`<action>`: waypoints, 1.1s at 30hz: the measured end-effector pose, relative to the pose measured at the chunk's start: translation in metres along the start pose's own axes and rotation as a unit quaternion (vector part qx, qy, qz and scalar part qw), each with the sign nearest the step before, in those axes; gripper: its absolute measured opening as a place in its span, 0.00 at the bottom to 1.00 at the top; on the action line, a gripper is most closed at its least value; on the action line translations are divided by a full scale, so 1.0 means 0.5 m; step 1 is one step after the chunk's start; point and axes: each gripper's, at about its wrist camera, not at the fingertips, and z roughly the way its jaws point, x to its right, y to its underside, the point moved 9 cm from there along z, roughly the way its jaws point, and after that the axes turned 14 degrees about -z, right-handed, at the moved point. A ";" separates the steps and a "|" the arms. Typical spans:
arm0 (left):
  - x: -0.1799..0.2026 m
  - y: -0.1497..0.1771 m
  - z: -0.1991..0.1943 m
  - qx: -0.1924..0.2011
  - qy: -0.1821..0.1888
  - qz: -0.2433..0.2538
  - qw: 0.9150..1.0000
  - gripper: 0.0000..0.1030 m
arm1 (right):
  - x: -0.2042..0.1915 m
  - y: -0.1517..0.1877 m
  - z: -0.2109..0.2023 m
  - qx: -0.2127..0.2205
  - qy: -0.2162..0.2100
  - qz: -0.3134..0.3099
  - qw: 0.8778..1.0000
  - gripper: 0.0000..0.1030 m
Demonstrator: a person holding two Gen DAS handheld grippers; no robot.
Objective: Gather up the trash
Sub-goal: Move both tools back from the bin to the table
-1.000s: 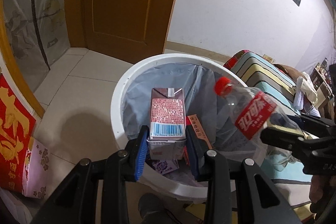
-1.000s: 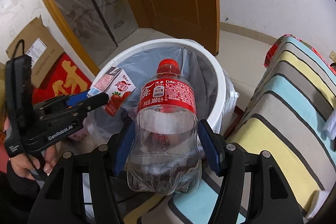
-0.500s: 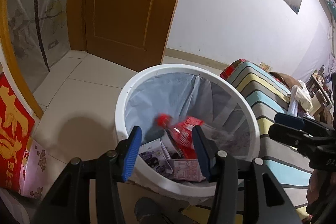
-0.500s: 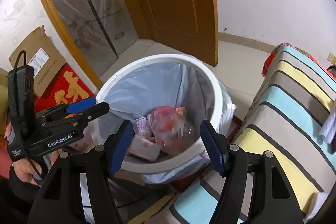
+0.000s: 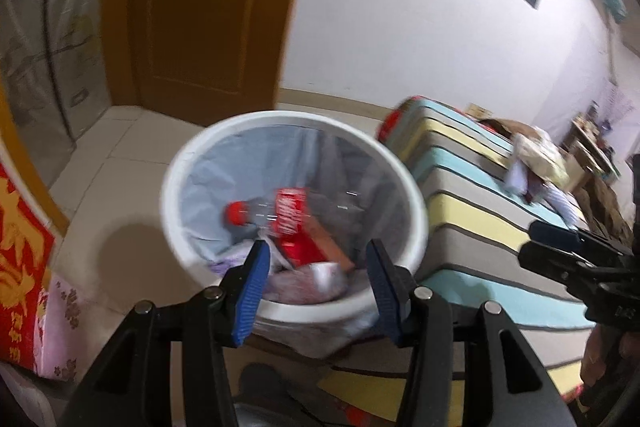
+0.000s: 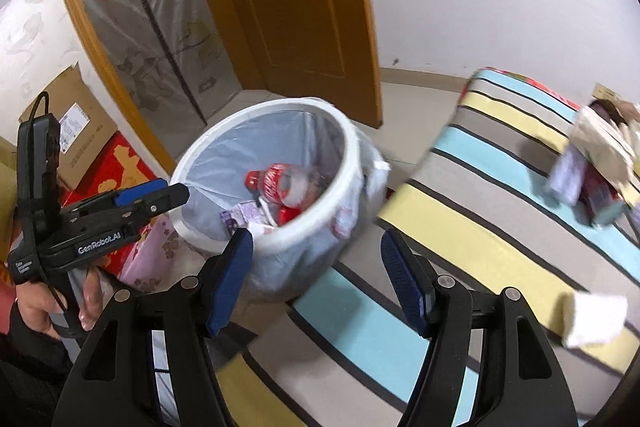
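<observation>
A clear plastic cola bottle (image 5: 276,215) with a red cap and label lies on its side inside the white bin (image 5: 288,119), on top of cartons and wrappers. My left gripper (image 5: 316,259) is open above the bin's near rim, with nothing between its blue pads. My right gripper (image 6: 316,247) is open too and holds nothing. It hangs over the gap between the bin (image 6: 352,147) and the striped bed (image 6: 480,211). The bottle (image 6: 280,183) also shows in the right wrist view, with the left gripper (image 6: 160,193) at the left.
Loose packets and paper (image 6: 588,167) lie on the striped bed, and a white scrap (image 6: 596,319) sits nearer. A wooden door (image 6: 304,7) stands behind the bin. A cardboard box (image 6: 76,123) and red bags (image 5: 20,239) are on the tiled floor at left.
The left gripper let go of the carton and the right let go of the bottle; both dropped into the bin. Both grippers have drawn back and up, the right view swinging toward the bed.
</observation>
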 end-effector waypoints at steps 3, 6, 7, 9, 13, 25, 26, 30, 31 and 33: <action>0.045 0.020 -0.006 -0.005 0.018 0.020 1.000 0.50 | 0.016 0.016 -0.022 0.004 0.016 0.008 1.000 0.66; 0.089 0.040 -0.005 -0.015 0.034 0.037 0.999 0.50 | 0.035 0.033 -0.043 0.010 0.028 0.025 0.999 0.66; 0.104 0.045 -0.004 -0.018 0.038 0.043 0.998 0.50 | 0.042 0.039 -0.050 0.012 0.031 0.029 0.999 0.66; 0.129 0.055 -0.005 -0.022 0.046 0.051 0.997 0.50 | 0.054 0.047 -0.061 0.015 0.038 0.038 0.998 0.66; 0.181 0.079 -0.008 -0.030 0.063 0.071 0.995 0.50 | 0.080 0.072 -0.087 0.022 0.051 0.054 0.997 0.66; 0.296 0.117 0.007 -0.052 0.091 0.113 0.988 0.50 | 0.163 0.142 -0.148 0.034 0.084 0.096 0.991 0.66; 0.304 0.118 0.008 -0.053 0.093 0.115 0.988 0.50 | 0.169 0.145 -0.152 0.036 0.086 0.099 0.991 0.66; 0.338 0.118 0.016 -0.055 0.101 0.125 0.985 0.50 | 0.199 0.161 -0.166 0.038 0.097 0.111 0.988 0.66; 0.349 0.118 0.019 -0.057 0.104 0.128 0.985 0.50 | 0.208 0.165 -0.170 0.038 0.101 0.114 0.988 0.66; 0.364 0.118 0.026 -0.059 0.109 0.131 0.984 0.50 | 0.223 0.170 -0.176 0.039 0.107 0.119 0.986 0.66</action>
